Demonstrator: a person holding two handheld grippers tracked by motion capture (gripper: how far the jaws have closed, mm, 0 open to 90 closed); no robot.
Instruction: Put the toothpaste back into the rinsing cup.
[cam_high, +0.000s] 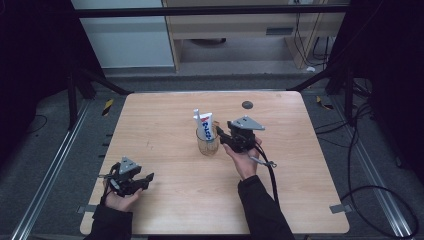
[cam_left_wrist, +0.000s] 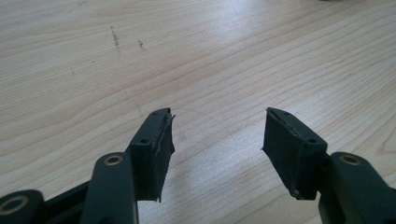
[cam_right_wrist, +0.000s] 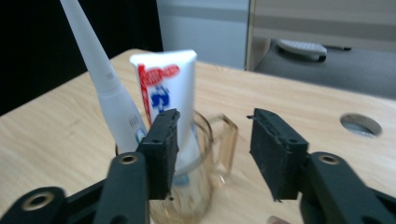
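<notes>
A clear glass mug (cam_high: 207, 144) stands at the middle of the wooden table (cam_high: 165, 115). In it stand a white toothpaste tube (cam_high: 205, 125) with red and blue print and a white toothbrush (cam_high: 196, 114). My right gripper (cam_high: 220, 135) hovers just right of the mug, pointing at it. In the right gripper view its jaws (cam_right_wrist: 212, 137) are open, with the mug (cam_right_wrist: 191, 200), its handle, the tube (cam_right_wrist: 168, 84) and the toothbrush (cam_right_wrist: 107, 88) just beyond them and nothing pressed between the pads. My left gripper (cam_high: 147, 179) rests low at the near left, open (cam_left_wrist: 217, 135) over bare wood.
A round cable hole (cam_high: 247, 105) sits in the table's far side, also seen as the cable hole (cam_right_wrist: 360, 124) beyond my right jaw. A cable (cam_high: 272, 175) trails from the right gripper toward the near edge. Dark frame legs and floor cables surround the table.
</notes>
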